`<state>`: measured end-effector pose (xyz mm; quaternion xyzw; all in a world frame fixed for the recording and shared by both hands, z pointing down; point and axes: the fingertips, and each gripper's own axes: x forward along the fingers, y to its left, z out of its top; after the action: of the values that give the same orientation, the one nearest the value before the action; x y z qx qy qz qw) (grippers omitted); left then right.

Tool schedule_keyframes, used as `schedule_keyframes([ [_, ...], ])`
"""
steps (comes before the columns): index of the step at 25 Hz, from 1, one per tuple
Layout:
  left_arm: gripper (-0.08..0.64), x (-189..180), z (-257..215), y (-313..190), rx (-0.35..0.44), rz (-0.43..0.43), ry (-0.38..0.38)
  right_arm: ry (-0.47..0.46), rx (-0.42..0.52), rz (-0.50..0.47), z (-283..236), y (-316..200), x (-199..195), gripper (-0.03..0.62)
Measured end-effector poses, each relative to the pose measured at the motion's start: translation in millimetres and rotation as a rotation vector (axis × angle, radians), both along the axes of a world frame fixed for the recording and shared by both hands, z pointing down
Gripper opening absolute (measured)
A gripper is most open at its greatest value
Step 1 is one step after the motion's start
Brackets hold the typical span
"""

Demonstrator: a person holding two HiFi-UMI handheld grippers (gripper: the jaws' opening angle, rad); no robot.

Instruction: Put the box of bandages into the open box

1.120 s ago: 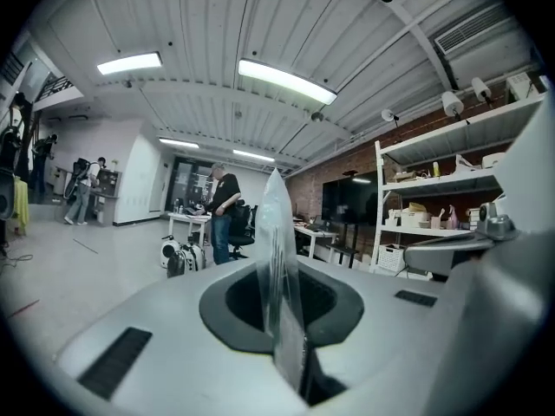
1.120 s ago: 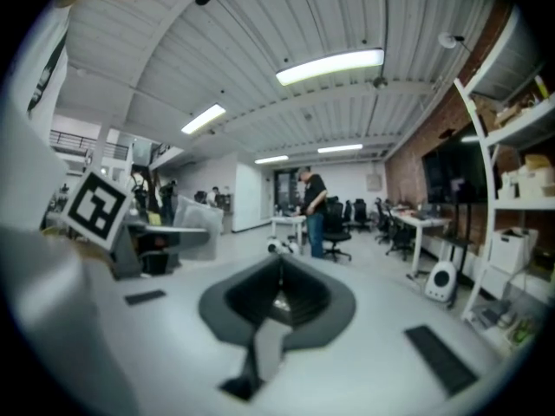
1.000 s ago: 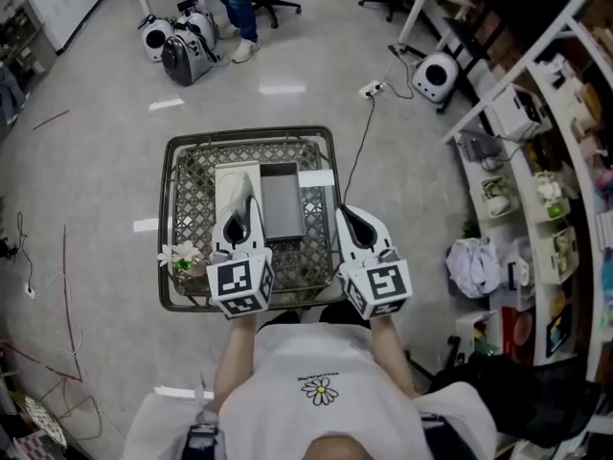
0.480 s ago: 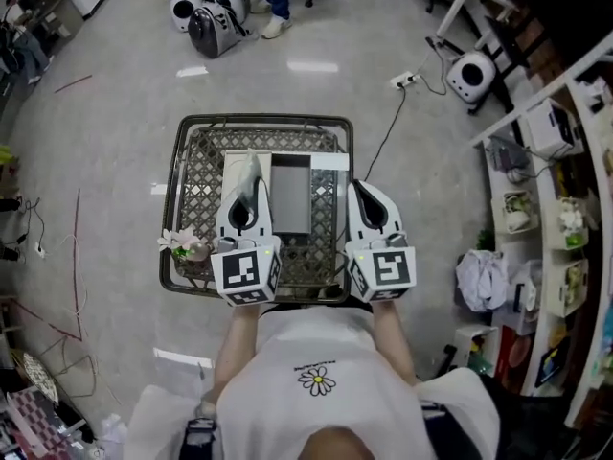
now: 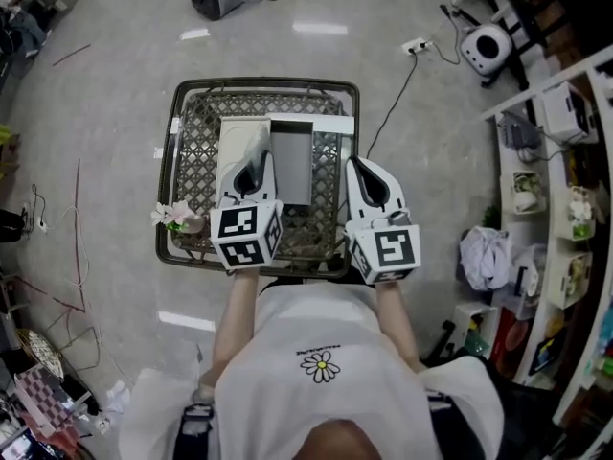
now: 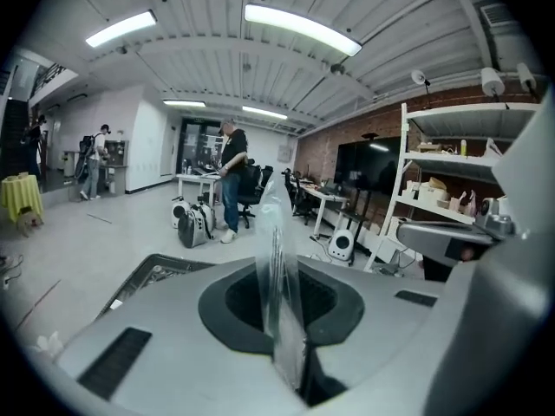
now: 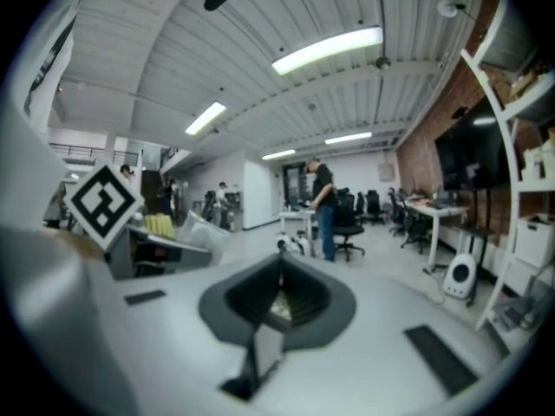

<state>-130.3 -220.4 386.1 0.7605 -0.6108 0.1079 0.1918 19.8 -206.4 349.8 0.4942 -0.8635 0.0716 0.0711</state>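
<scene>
The open box point(image 5: 236, 148) lies in a wire basket point(image 5: 176, 161), with white flaps spread and a dark grey inside. My left gripper point(image 5: 257, 161) hovers over the box's left flap. It is shut on a thin clear plastic packet point(image 5: 257, 140) that sticks out past its tips. In the left gripper view the clear plastic packet point(image 6: 276, 232) stands upright, pinched in the left gripper point(image 6: 279, 271). My right gripper point(image 5: 360, 167) is over the basket's right rim, beside the box. In the right gripper view the right gripper point(image 7: 279, 271) is shut with nothing in it.
A small bunch of white flowers point(image 5: 178, 218) lies at the basket's left near corner. Shelves with goods point(image 5: 565, 190) run along the right. A cable and power strip point(image 5: 414, 46) cross the floor beyond the basket. A person point(image 6: 232, 176) stands by desks and chairs farther off.
The head view has tilted, so the basket sits higher in the picture. Both grippers have edged forward over it, the left one sinking a little with the plastic packet still pinched.
</scene>
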Motion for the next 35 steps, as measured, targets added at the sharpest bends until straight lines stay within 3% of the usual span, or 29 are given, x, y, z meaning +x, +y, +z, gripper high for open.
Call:
schedule_keyframes([
  [18, 0.041, 4.3, 117.8, -23.8, -0.339, 0.041, 0.007, 0.024, -0.181, -0.024, 64.1, -3.3, -2.7, 0.031],
  [26, 0.041, 21.8, 193.0, -24.8, -0.565, 0.088, 0.022, 0.048, -0.257, -0.008, 89.3, -11.2, 3.0, 0.031],
  [35, 0.041, 39.6, 236.1, -28.0, -0.678, 0.125, 0.066, 0.046, -0.306, -0.028, 105.6, -11.0, 1.9, 0.031],
])
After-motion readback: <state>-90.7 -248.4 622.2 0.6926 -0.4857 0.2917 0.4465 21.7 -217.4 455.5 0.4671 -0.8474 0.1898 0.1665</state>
